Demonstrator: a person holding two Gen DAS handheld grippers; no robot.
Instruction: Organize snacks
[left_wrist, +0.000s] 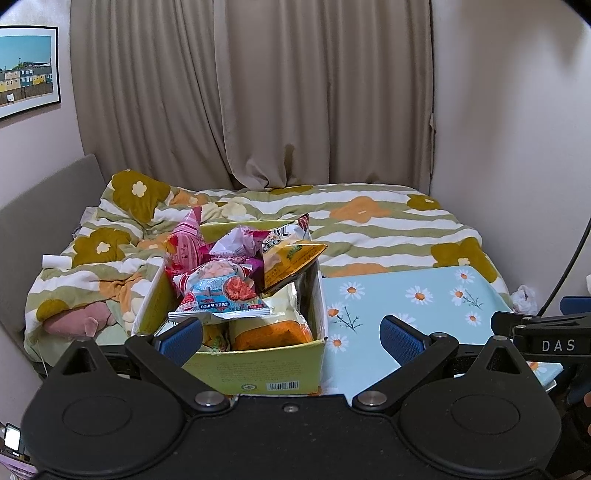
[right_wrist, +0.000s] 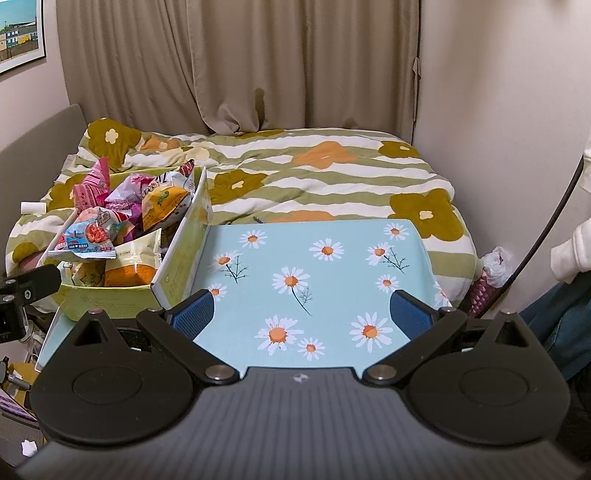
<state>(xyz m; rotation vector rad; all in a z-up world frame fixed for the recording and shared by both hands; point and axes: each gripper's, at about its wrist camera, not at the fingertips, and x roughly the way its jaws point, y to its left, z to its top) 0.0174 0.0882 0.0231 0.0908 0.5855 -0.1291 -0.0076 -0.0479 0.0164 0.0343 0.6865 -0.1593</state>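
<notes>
Both jaws spread wide, empty. Left gripper (left_wrist: 291, 334) sits nearer the green snack box (left_wrist: 258, 373), dead ahead at the tabletop's (right_wrist: 332, 266) left; topmost blue packet (left_wrist: 218, 291) lies crosswise. Right gripper (right_wrist: 301, 314) faces bare cloth.

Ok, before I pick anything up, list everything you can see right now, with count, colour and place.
Box: one, yellow-green cardboard, left end of the table.
Snack packets: a heaped pile, exact count unclear; pink, blue-and-white, yellow, orange; inside the box.
Table: one, light blue with daisies, in front of the bed.
Duvet: one, green-and-white stripes with flowers, on the bed.
Curtains: beige, behind the bed.
Framed picture: one, left wall.
Sleeve: white, right edge.
Left gripper: open, in front of the box.
Right gripper: open, over the table.
</notes>
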